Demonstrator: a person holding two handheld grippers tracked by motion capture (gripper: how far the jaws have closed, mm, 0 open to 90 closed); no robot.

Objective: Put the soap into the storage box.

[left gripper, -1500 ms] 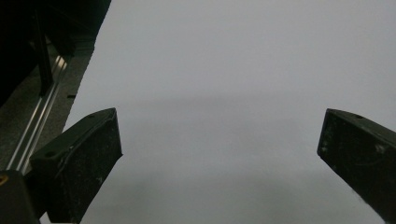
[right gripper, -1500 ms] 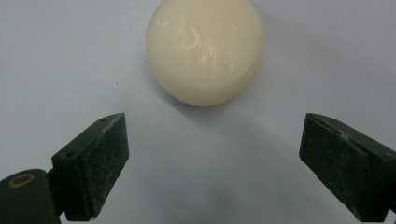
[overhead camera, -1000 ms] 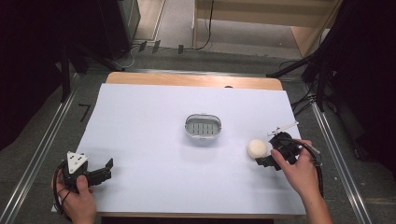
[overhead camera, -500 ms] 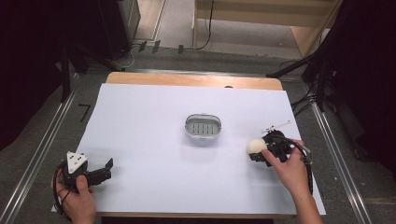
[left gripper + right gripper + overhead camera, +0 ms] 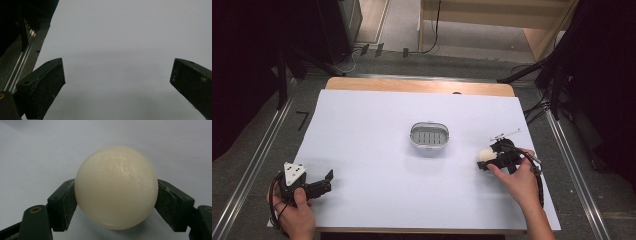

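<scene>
A cream ball [image 5: 485, 154] lies on the white sheet at the right, a little right of and nearer than the grey oval basket [image 5: 412, 136]. My right gripper [image 5: 484, 160] is closing its jaws on it from the right. In the right gripper view both pads [image 5: 65, 202] press on the sides of the ball [image 5: 116, 187], just above the sheet. My left gripper [image 5: 328, 182] rests at the front left corner of the sheet, far from the ball. Its jaws stand wide open in the left gripper view [image 5: 117, 75], with nothing between them.
A white sheet [image 5: 377, 150] covers most of the wooden table [image 5: 412, 85]. A thin white stick [image 5: 506, 133] lies just beyond the right gripper. Metal rails [image 5: 257, 160] run along both sides of the table, with dark floor and cables beyond.
The right gripper's jaws have closed around the cream ball, and the hand has shifted slightly left toward it. The left gripper has kept still.
</scene>
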